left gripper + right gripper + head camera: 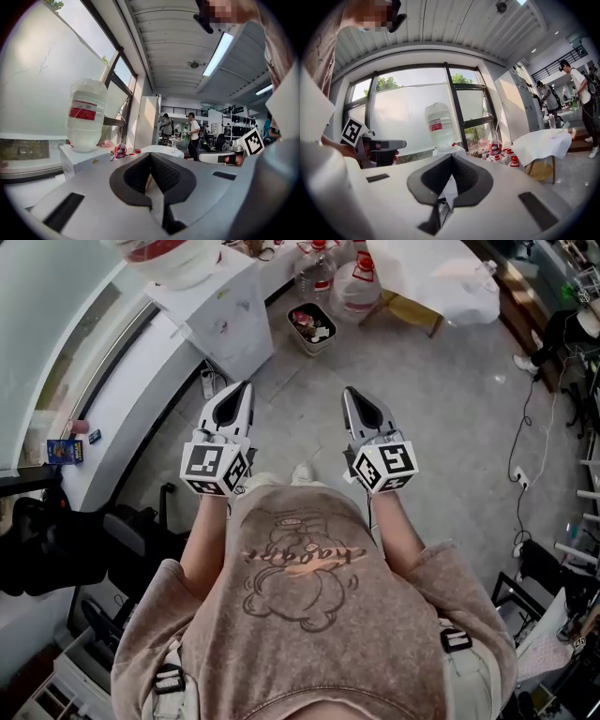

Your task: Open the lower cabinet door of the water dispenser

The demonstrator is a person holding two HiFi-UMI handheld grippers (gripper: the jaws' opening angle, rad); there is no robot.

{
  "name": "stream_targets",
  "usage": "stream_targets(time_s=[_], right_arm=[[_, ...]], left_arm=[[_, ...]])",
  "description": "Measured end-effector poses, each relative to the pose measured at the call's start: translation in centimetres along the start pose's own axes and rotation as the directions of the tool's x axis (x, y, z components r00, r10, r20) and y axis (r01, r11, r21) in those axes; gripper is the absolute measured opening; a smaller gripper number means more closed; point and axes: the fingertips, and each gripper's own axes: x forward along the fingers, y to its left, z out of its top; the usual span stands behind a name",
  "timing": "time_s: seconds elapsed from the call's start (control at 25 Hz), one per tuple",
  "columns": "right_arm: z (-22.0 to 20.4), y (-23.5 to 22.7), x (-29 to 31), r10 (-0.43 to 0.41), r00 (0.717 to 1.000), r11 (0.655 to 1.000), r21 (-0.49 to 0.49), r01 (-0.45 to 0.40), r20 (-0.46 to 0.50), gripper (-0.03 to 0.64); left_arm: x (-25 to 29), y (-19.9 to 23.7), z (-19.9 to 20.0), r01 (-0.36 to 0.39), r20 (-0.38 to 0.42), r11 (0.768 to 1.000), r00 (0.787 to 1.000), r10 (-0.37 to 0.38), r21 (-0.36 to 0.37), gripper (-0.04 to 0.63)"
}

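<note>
The water dispenser [225, 324] is a white box topped by an upturned water bottle [173, 257], standing by the window at the upper left of the head view. Its front face shows from above; I cannot make out the lower door. The bottle [86, 115] and the dispenser's top [82, 159] show ahead-left in the left gripper view. In the right gripper view the bottle [439, 124] stands straight ahead. My left gripper [246, 388] and right gripper [349, 393] are held side by side over the floor, short of the dispenser. Both are shut and hold nothing.
A small bin of rubbish [312, 326] and large water jugs [356, 282] stand on the floor right of the dispenser. A table under a white cloth [431, 273] lies beyond. A power strip [208, 382] sits by the window ledge [122, 399]. Cables [525, 474] trail at right.
</note>
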Motion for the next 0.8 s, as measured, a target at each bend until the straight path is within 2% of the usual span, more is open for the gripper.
stream_targets(time_s=[0.36,0.8], right_arm=[[0.5,-1.2,4.9,0.027,1.000,1.000,0.008,-0.026,-0.011,0.008],[1.8,-3.7,11.8,-0.014,1.000,1.000,0.020,0.015,-0.009,0.008]], left_arm=[[4.2,3.2,0.6,-0.008,-0.008,1.000,1.000,0.008,-0.014,0.017],[11.2,6.9,1.7,0.081,-0.025,0.997,0.996,-0.081,0.005,0.017]])
